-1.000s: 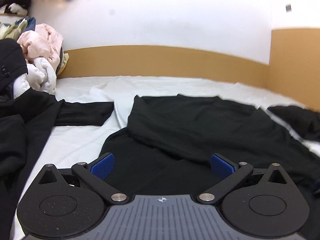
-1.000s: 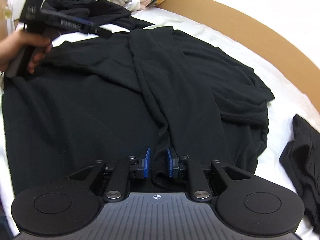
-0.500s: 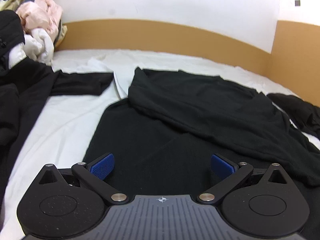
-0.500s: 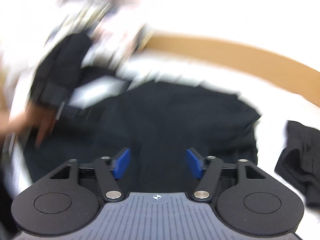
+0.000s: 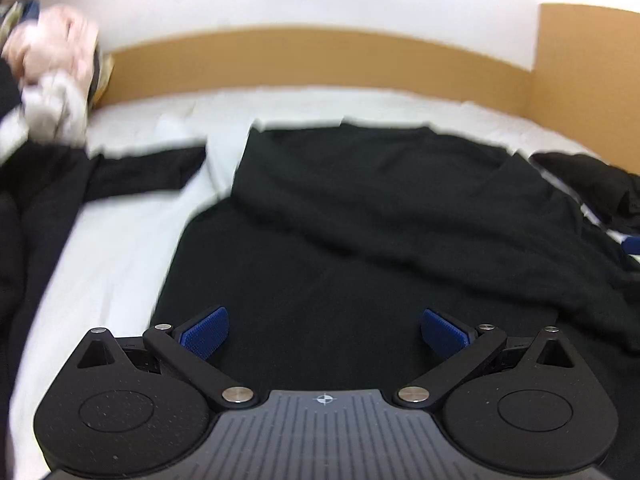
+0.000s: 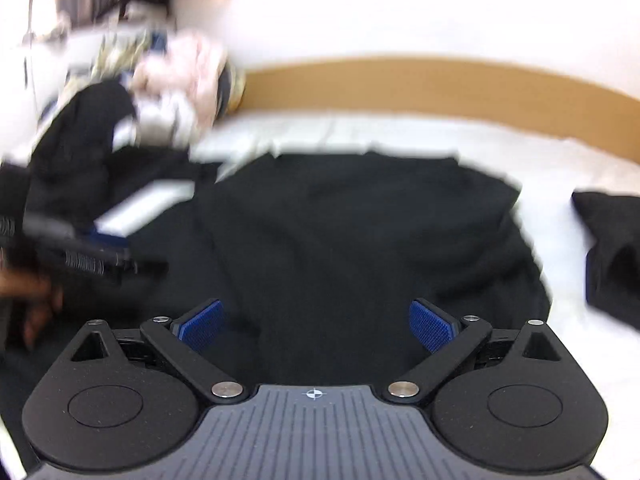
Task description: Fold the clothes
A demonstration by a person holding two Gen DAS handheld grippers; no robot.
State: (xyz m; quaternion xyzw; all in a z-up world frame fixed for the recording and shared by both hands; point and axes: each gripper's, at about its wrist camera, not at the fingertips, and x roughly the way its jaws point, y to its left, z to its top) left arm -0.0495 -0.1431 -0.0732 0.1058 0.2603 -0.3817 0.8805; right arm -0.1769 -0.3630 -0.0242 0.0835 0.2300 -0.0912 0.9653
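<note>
Your right gripper [image 6: 314,324] is opening over nothing, the left gripper [image 5: 324,332] gapes empty too; the black garment [image 5: 360,220] looks soft, limp, light, so pinch its near hem corners.

Two handheld grippers hover over a black garment [image 5: 360,240]. The left gripper [image 5: 324,330] has its blue pads wide apart, nothing between them. The right gripper [image 6: 316,324] has jaws opening, also empty. A hand [image 6: 28,292] grips the left gripper's handle.

left of the black garment [image 6: 360,240] we see only a blurred clothes pile [image 6: 176,80] and a hand [image 6: 28,296] cut by the edge.
</note>
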